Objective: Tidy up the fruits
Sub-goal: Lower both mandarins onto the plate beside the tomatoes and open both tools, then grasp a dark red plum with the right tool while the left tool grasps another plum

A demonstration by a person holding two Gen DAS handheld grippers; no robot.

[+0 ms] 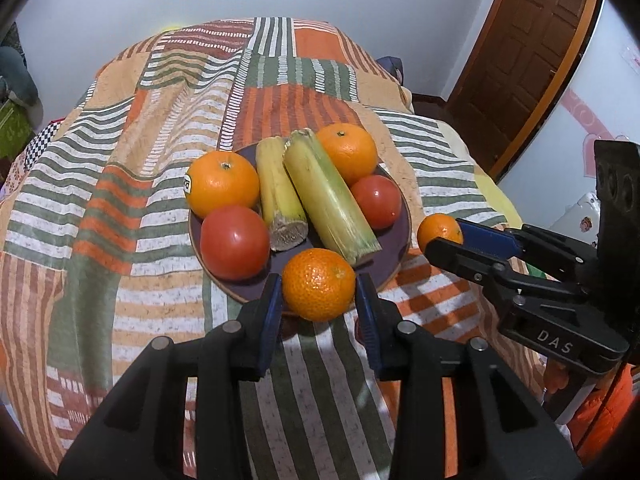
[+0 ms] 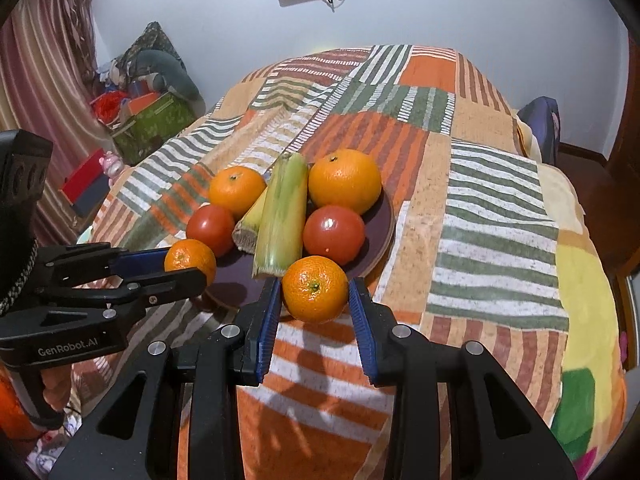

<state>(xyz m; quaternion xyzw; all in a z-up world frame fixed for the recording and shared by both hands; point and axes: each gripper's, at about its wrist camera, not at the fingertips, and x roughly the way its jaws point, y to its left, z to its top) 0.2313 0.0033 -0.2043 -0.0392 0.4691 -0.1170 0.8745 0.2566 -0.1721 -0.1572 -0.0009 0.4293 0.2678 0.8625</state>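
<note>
A dark plate [image 1: 400, 240] on the striped bedspread holds two oranges [image 1: 223, 183], two tomatoes [image 1: 235, 242] and two sugarcane pieces [image 1: 328, 196]. My left gripper [image 1: 319, 300] is shut on a small mandarin [image 1: 319, 284] over the plate's near rim. My right gripper [image 2: 315, 300] is shut on another mandarin [image 2: 315, 288] by the plate's right edge. In the left wrist view the right gripper [image 1: 440, 240] and its mandarin [image 1: 438, 232] show at the right. In the right wrist view the left gripper [image 2: 188, 264] and its mandarin [image 2: 188, 258] show at the left, with the plate [image 2: 380, 232].
The bedspread [image 1: 120, 200] covers a bed that drops off on all sides. A wooden door [image 1: 528, 52] stands at the right. Boxes and clutter [image 2: 148, 116] sit on the floor at the left, beside a curtain [image 2: 44, 72].
</note>
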